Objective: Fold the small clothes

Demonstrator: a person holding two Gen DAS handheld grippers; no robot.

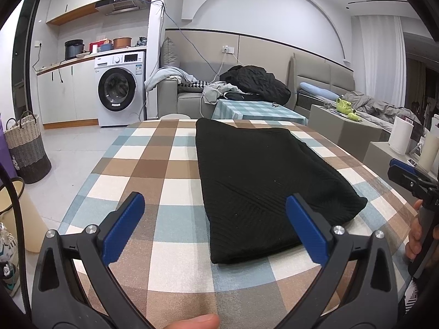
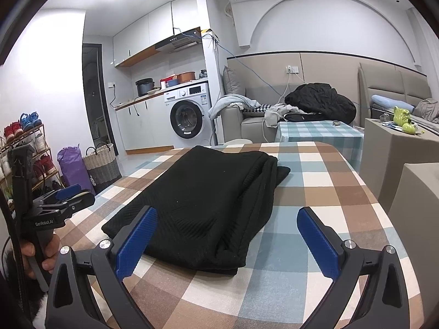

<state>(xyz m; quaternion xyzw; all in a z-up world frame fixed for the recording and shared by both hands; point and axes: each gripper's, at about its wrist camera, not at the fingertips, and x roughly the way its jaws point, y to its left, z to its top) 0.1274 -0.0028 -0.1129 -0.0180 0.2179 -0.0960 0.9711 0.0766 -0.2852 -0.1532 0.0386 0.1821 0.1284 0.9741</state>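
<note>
both my grippers hang above the near edge of the checked tablecloth point(image 1: 170, 164), each with its blue pads spread wide and nothing between them. left gripper point(image 1: 215, 229) sits over the near left corner of the folded black garment point(image 1: 263, 175); right gripper point(image 2: 227, 237) frames its near right corner. that garment lies flat in a long rectangle along the table's middle, running from near to far. a hand point(image 2: 41, 257) grips the left handle.
</note>
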